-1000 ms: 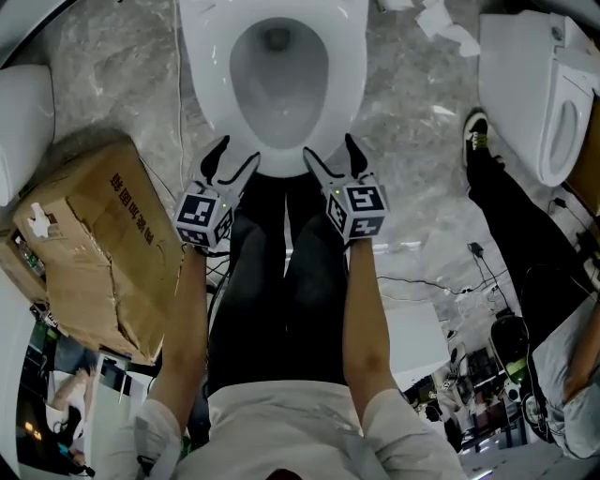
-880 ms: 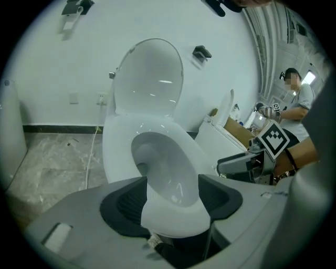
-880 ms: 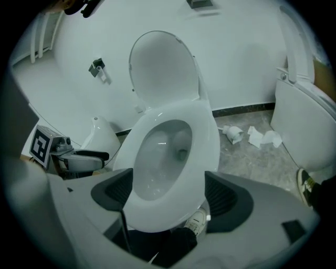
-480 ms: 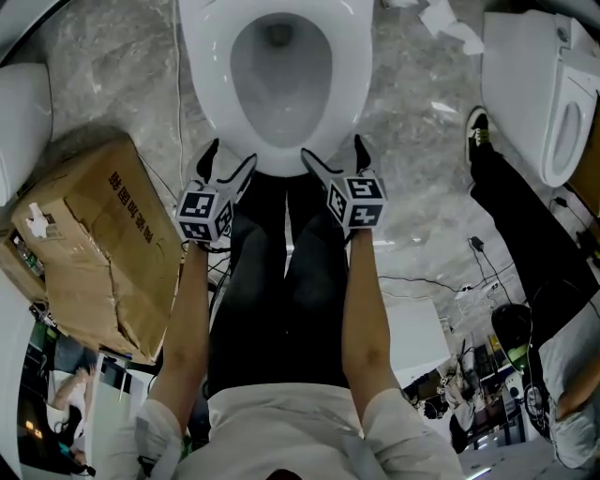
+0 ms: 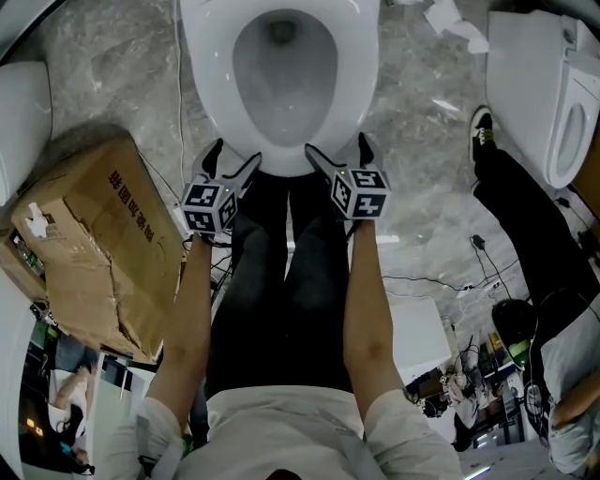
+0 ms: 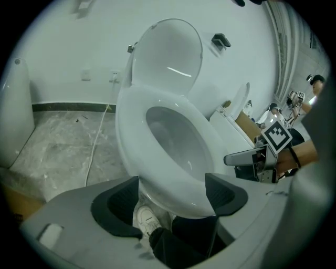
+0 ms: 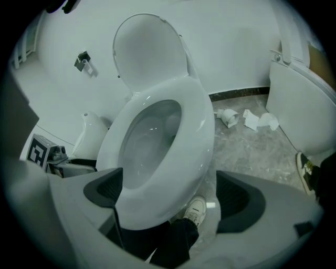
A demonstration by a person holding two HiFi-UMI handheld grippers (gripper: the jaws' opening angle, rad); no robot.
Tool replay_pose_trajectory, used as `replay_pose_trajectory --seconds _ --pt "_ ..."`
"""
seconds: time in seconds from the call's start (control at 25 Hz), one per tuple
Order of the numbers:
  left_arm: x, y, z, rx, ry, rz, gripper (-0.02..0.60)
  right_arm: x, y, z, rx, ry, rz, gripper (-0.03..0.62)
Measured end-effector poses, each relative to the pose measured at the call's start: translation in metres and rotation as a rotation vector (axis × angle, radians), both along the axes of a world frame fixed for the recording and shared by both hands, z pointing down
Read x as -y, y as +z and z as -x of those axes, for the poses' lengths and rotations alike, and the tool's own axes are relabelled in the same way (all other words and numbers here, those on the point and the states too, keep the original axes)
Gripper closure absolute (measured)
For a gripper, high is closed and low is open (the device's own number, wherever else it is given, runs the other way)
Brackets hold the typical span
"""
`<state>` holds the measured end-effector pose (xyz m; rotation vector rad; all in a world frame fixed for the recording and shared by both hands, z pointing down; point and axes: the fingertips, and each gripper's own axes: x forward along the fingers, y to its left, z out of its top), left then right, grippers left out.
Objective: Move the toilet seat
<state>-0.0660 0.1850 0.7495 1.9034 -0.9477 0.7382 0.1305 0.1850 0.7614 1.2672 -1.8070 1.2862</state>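
The white toilet seat lies flat on the bowl, and the lid stands upright behind it against the wall. My left gripper is at the seat's front rim, left of centre. Its jaws have just been opening and stand wide, with the seat's front edge in the gap and the pads clear of it. My right gripper is at the front rim right of centre. Its jaws have also just opened wide around the seat's edge without gripping it.
A worn cardboard box lies on the floor to the left. A second toilet stands at the right, and a bystander's black-trousered leg is beside it. Crumpled paper and cables lie on the marble floor.
Both grippers have edged closer to the toilet's front rim and sunk a little. Both pairs of jaws have spread wider.
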Motion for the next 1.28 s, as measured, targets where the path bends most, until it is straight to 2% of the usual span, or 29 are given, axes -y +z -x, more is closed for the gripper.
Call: replay_pose_trajectory --seconds 0.28,0.6,0.8,1.28 --pt "-0.001 0.017 -0.003 0.0 0.008 0.037 0.184 0.001 0.015 0.003 0.014 -0.018 0.026 0.04" --pt "-0.002 0.013 -0.005 -0.005 0.029 0.037 0.186 0.003 0.013 0.012 0.064 -0.026 0.013 0.04" --pt "-0.001 0.013 -0.003 -0.014 0.012 0.045 0.186 0.0 0.01 0.014 0.097 -0.059 0.028 0.04" --pt "0.001 -0.004 -0.001 -0.027 0.006 0.033 0.19 0.005 -0.012 0.015 0.157 -0.001 -0.004 0.04"
